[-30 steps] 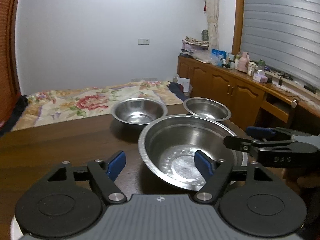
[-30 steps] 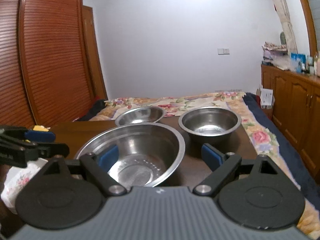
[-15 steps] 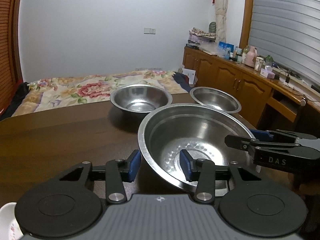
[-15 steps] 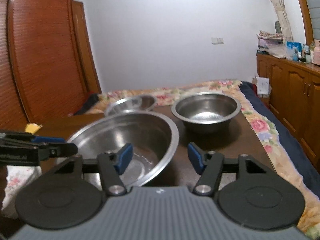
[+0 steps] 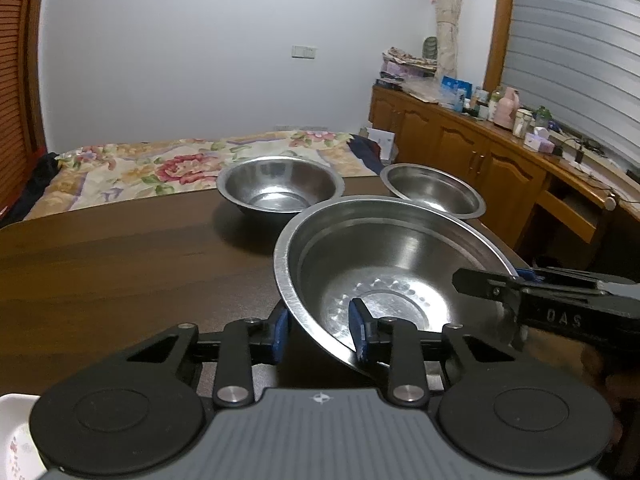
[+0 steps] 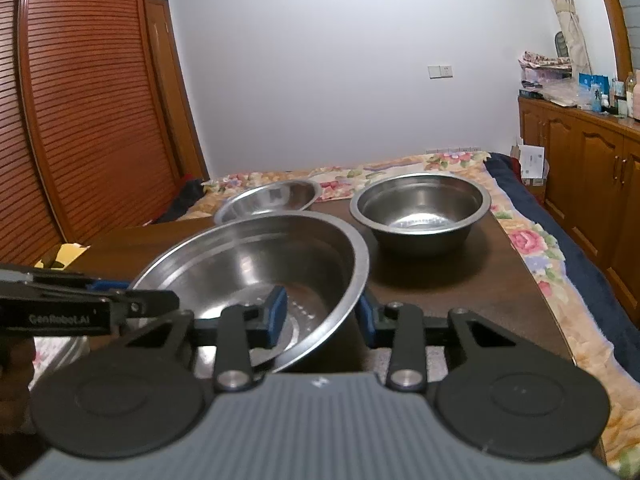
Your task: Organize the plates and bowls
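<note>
A large steel bowl (image 5: pixel 400 264) (image 6: pixel 248 260) sits nearest on the dark wooden table (image 5: pixel 120 264). My left gripper (image 5: pixel 320 330) straddles its near left rim, jaws closing, one blue pad inside the bowl and one outside, both touching the wall. My right gripper (image 6: pixel 322 316) does the same on the opposite rim, jaws closing, pads against the wall. Each gripper shows in the other's view, the right gripper (image 5: pixel 492 280) and the left gripper (image 6: pixel 140 294). Behind stand a deep steel bowl (image 5: pixel 280 188) (image 6: pixel 420 208) and a shallow steel bowl (image 5: pixel 432 188) (image 6: pixel 268 200).
A white flowered plate (image 5: pixel 16 440) lies at the table's near left corner. A bed with a floral cover (image 5: pixel 180 164) runs beyond the far edge. Wooden cabinets (image 5: pixel 480 160) line the right wall, a slatted wardrobe (image 6: pixel 80 120) the left.
Both grippers' jaws have narrowed from wide open to pads meeting the large bowl's rim wall. The bowl now looks slightly tilted and closer. The two bowls behind have stayed put.
</note>
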Demonstrator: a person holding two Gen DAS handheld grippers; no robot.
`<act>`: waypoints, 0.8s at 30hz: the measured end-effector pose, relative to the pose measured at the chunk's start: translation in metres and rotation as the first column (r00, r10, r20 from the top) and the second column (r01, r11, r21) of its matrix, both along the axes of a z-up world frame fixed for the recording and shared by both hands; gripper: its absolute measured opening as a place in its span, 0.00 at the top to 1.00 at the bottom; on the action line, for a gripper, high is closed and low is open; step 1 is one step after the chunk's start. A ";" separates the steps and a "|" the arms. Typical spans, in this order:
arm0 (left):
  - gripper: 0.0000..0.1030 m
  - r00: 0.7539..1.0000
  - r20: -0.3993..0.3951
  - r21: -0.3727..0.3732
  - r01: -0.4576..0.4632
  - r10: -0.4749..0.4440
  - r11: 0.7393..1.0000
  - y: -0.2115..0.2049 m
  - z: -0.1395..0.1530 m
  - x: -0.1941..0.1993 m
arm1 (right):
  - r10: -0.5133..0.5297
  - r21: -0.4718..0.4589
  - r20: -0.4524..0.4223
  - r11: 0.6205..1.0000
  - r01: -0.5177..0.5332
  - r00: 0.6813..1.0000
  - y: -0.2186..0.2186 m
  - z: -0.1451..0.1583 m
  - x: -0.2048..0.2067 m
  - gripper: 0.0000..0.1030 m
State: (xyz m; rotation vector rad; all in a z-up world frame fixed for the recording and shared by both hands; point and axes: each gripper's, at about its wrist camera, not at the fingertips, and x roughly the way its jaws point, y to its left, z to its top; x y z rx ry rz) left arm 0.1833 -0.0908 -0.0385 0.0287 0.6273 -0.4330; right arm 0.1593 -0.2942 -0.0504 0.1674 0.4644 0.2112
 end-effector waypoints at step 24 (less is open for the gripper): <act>0.68 0.996 0.059 -0.055 0.071 -0.067 0.996 0.025 0.022 -0.059 | 0.054 0.108 0.011 0.993 -0.055 0.998 -0.009 0.019 -0.040 0.72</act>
